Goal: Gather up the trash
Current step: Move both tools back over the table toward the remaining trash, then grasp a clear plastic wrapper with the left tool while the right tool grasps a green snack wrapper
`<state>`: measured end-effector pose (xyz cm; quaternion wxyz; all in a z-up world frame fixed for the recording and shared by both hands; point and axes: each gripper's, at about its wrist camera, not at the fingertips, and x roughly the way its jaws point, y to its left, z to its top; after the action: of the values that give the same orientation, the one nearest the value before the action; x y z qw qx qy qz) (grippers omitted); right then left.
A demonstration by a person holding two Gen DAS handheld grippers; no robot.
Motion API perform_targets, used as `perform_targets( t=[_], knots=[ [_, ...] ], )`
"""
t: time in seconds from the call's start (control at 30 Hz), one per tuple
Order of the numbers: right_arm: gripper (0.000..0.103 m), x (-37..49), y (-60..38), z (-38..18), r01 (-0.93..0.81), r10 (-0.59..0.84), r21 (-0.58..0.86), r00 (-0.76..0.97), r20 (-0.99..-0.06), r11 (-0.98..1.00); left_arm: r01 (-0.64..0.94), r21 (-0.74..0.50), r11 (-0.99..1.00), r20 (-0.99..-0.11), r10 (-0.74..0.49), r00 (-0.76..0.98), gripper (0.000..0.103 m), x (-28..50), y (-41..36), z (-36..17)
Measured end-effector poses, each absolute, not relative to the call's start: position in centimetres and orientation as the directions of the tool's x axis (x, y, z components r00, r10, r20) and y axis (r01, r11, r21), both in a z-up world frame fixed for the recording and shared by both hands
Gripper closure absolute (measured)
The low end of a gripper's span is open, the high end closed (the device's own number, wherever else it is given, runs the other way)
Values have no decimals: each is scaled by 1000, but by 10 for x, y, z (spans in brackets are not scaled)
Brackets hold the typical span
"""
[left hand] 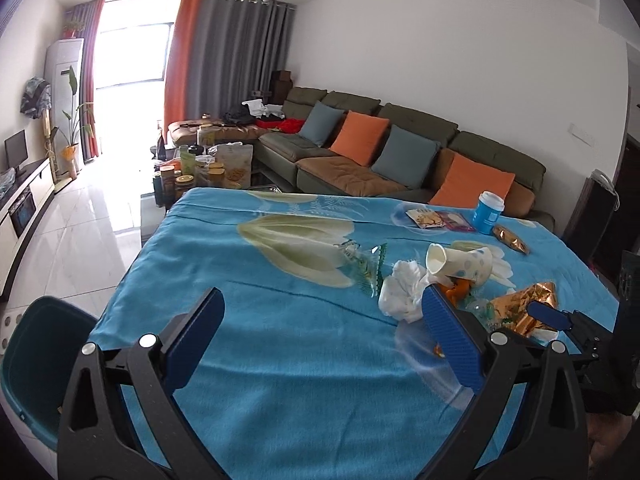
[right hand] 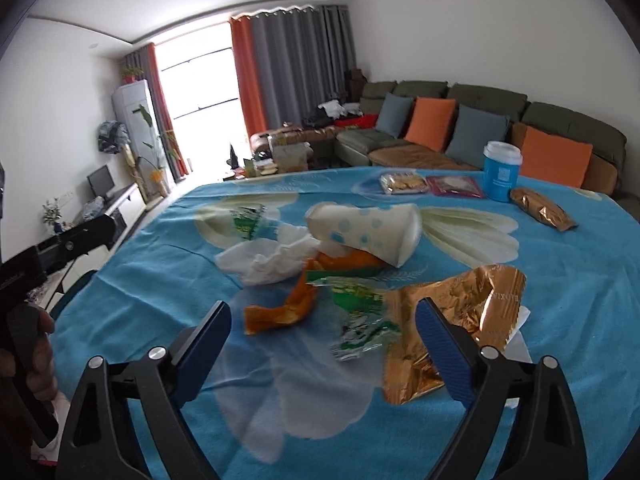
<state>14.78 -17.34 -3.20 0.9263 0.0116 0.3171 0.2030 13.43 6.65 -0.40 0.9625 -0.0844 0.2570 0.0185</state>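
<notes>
Gold crinkled foil wrapper (right hand: pixel 452 320) lies on the blue floral-clothed bench (right hand: pixel 140 280), at one o'clock just beyond the released right hand-held gripper (right hand: pixel 322 344), its long axis running near-to-far. The left hand-held gripper (left hand: pixel 320 328), also released and empty, is farther off.

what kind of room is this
Most likely a home living room. A long sectional sofa with orange and blue cushions lines the wall, floor-length curtains frame a big window, and a small screen sits on a low media cabinet.
</notes>
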Motion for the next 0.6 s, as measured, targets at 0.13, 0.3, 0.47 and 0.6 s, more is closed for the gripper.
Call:
perform_targets(
  t=[0.13, 0.3, 0.47, 0.6],
  knots=[
    [29, 158, -171, -36, -362, 371, 146, 693, -618, 921, -50, -140, 989, -519, -30, 854, 6, 159, 64, -8],
    [38, 170, -166, -43, -363, 362, 143, 656, -662, 921, -15, -126, 992, -558, -58, 828, 6, 195, 58, -14],
    [51, 171, -161, -45, -382, 355, 119, 642, -680, 917, 24, -127, 992, -589, -95, 802, 6, 221, 48, -22],
    [58, 168, -156, -47, -405, 354, 95, 633, -688, 909, 36, -132, 991, -617, -111, 779, 6, 239, 47, -30]
  ],
)
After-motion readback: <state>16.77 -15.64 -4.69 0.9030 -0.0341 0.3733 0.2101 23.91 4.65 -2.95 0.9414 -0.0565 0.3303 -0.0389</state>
